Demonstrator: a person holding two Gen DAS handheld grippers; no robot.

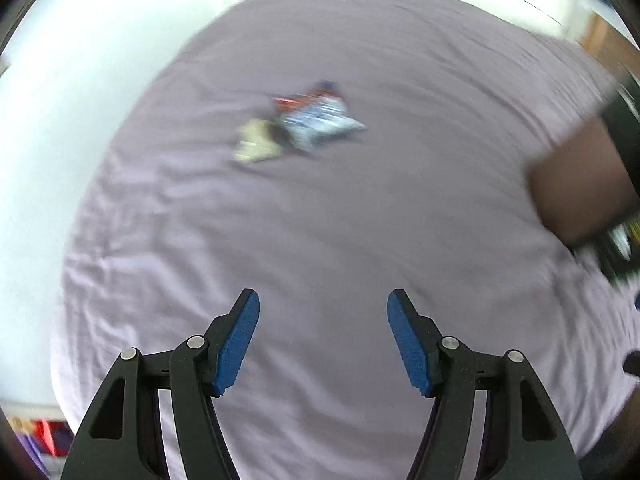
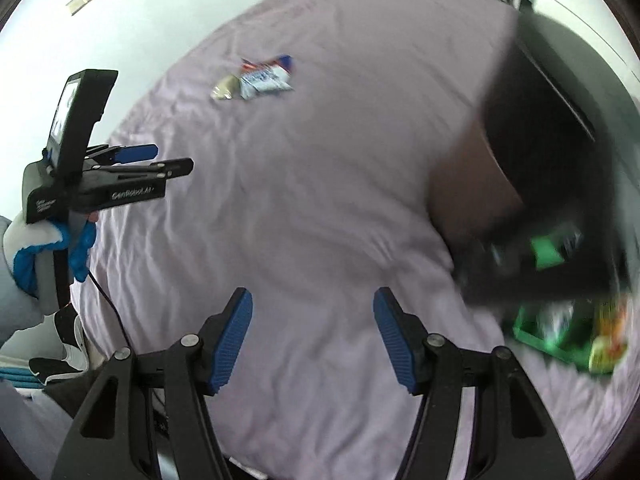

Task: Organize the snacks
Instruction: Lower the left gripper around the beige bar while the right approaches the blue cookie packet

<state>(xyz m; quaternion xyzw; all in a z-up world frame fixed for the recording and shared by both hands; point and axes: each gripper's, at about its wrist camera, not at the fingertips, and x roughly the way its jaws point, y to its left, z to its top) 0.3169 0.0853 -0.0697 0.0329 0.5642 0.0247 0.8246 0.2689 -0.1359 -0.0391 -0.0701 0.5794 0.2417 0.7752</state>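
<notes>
Both grippers (image 1: pixel 323 336) (image 2: pixel 313 334) spread wide, holding nothing. Snack packets (image 1: pixel 308 120) (image 2: pixel 256 78) clustered well ahead on lilac sheet (image 1: pixel 320 220), slightly leftward, long axis crosswise; probably nearer left gripper.

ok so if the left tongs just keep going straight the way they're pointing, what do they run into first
Probably the lilac bedsheet itself: the open left tongs aim down across bare fabric. Farther along that line, slightly left, lies the pile of snack packets, the blue-and-white packet uppermost. The picture is blurred, so depth is uncertain.
</notes>
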